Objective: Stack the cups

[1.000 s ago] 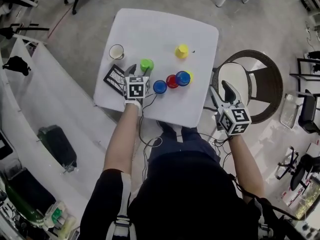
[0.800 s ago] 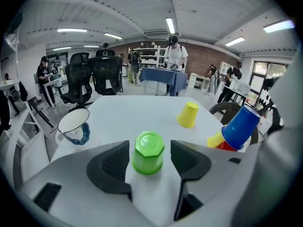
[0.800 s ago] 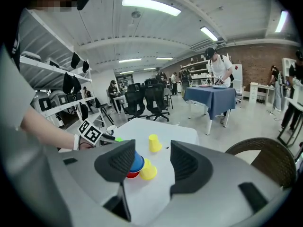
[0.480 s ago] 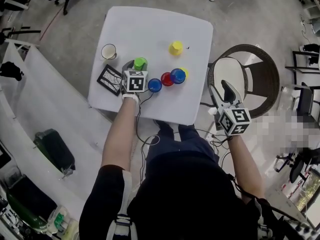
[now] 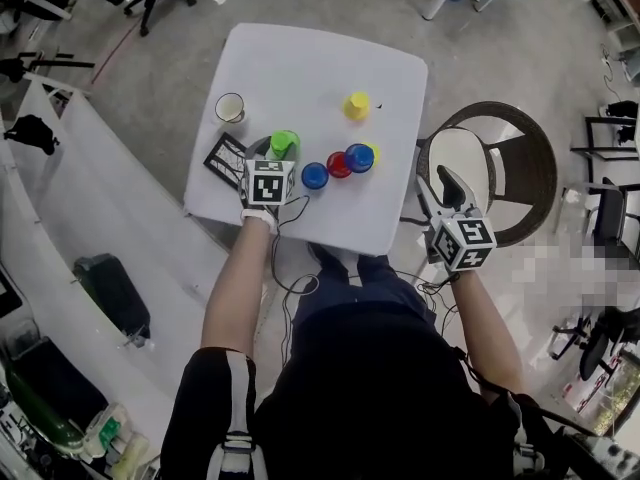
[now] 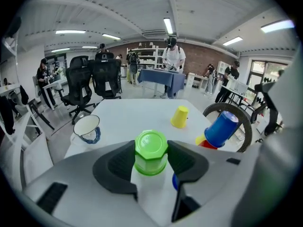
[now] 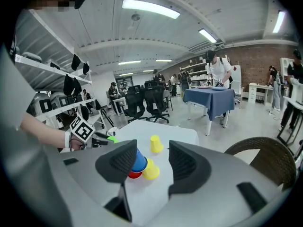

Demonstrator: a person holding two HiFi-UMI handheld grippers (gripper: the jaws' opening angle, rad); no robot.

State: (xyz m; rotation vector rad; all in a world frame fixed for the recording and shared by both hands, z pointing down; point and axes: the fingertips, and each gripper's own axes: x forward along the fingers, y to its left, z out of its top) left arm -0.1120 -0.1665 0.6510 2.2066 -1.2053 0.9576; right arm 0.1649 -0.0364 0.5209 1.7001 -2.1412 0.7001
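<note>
Upside-down lime-green plastic cup [image 6: 151,148] is pinched by the sides in the left gripper [image 6: 151,167], whose fingers have just been closing on it, near the 8 o'clock edge of the white square desk [image 5: 320,63]. Probably headed for the blue, red and yellow cups [image 5: 345,161] at its 3 o'clock. The right gripper [image 7: 152,164] waits off-desk: fingers have been narrowing a bit but are fairly wide, with nothing between them.

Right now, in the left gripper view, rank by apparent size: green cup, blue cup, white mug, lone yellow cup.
1. green cup and blue cup: they look about alike, so not ranked; the green one is nearest the camera, which inflates it.
2. white mug
3. lone yellow cup: smallest, and farthest back.
</note>
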